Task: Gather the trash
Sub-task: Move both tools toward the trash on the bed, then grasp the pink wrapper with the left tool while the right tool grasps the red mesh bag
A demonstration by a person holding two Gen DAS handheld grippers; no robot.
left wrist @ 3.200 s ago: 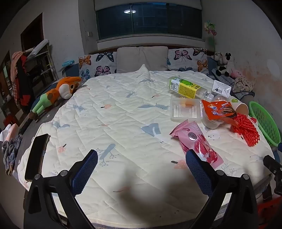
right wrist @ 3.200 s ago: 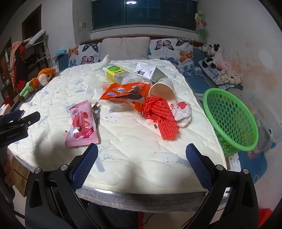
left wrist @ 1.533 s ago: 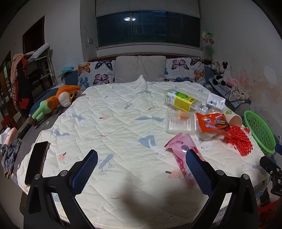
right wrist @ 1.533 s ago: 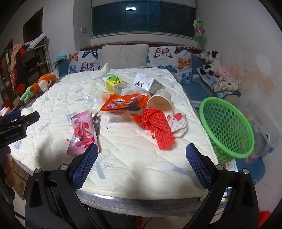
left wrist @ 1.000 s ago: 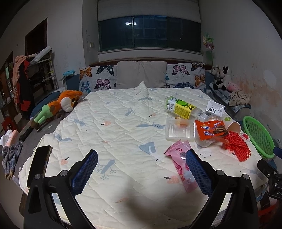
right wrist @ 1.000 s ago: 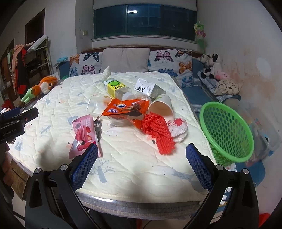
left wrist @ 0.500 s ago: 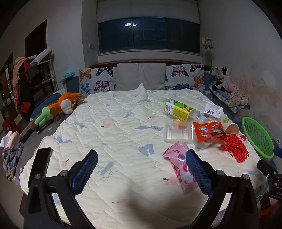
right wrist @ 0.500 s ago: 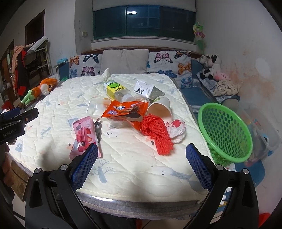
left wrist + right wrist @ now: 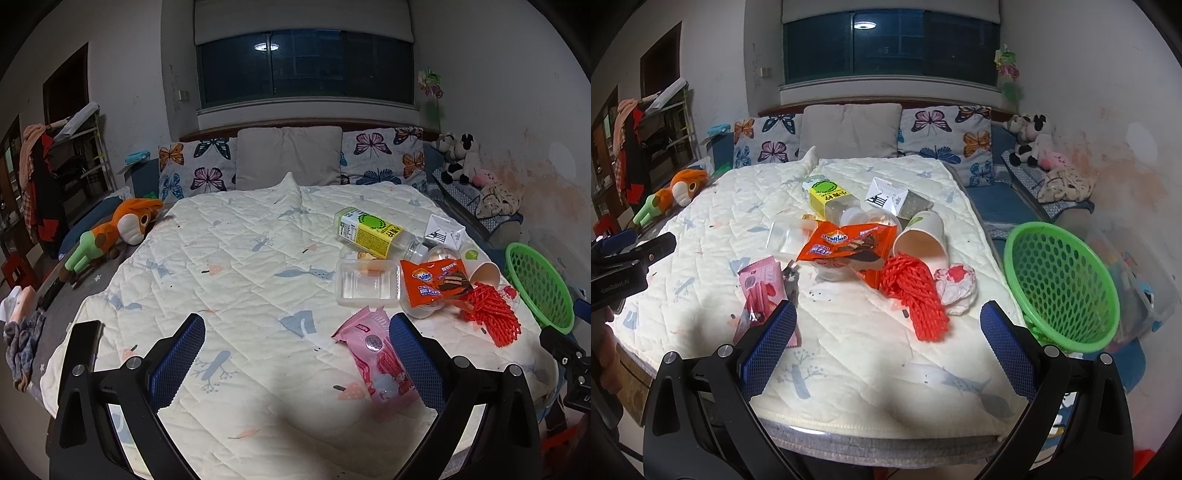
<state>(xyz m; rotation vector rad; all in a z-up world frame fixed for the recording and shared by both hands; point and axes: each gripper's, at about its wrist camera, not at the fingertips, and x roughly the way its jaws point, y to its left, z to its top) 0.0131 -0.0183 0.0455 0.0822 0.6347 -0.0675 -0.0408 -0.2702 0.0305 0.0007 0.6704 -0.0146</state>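
Trash lies on the right part of the bed: a pink wrapper (image 9: 376,363) (image 9: 761,295), an orange wrapper (image 9: 434,280) (image 9: 846,242), red foam netting (image 9: 491,317) (image 9: 916,297), a paper cup (image 9: 921,236), a crumpled white-and-red paper (image 9: 955,288), a clear plastic tray (image 9: 367,282), a yellow-labelled bottle (image 9: 369,230) (image 9: 827,195) and a white carton (image 9: 886,195). A green basket (image 9: 1062,284) (image 9: 539,284) stands off the bed's right side. My left gripper (image 9: 295,363) and right gripper (image 9: 888,347) are open and empty, held back over the bed's near edge.
An orange plush toy (image 9: 110,232) lies at the bed's left side. A dark phone (image 9: 79,354) lies near the bed's left corner. Butterfly pillows (image 9: 195,170) line the headboard. Plush toys (image 9: 1034,144) and a clear box (image 9: 1145,291) sit along the right wall.
Both grippers have drawn back and risen a little, so the bed and trash look smaller. Nothing on the bed has moved.
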